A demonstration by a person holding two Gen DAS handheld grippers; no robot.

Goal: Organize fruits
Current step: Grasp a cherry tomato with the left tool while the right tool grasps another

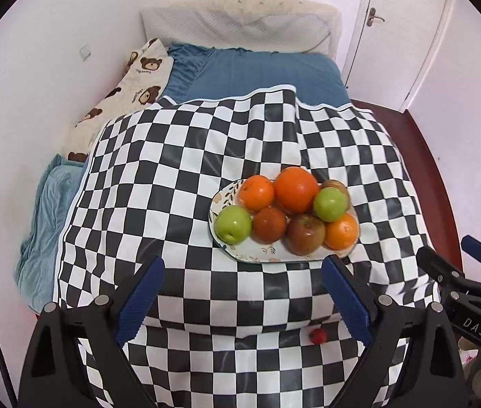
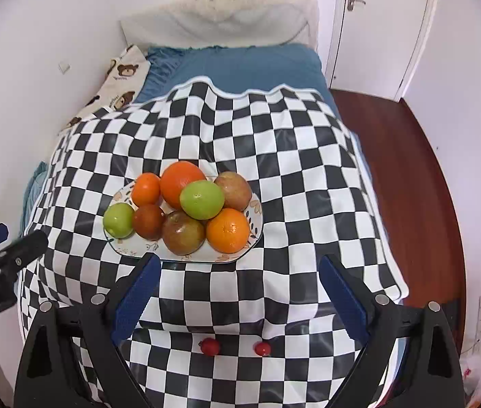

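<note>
A white patterned plate (image 1: 261,255) (image 2: 138,248) sits on the checkered cloth (image 1: 179,176) (image 2: 295,176), piled with several fruits: oranges (image 1: 295,188) (image 2: 182,183), green apples (image 1: 233,224) (image 2: 201,199) and reddish-brown apples (image 1: 305,234) (image 2: 183,233). Two small red cherries (image 2: 210,346) (image 2: 262,348) lie on the cloth's near part; one cherry (image 1: 318,336) shows in the left wrist view. My left gripper (image 1: 242,297) is open and empty, just short of the plate. My right gripper (image 2: 240,294) is open and empty, its left finger tip at the plate's near rim.
The cloth covers a bed with a blue sheet (image 1: 261,71), a bear-print blanket (image 1: 131,91) at the left and a headboard (image 1: 240,20). White walls, a door (image 2: 376,17) and red-brown floor (image 2: 420,176) lie to the right. Each gripper shows at the other view's edge.
</note>
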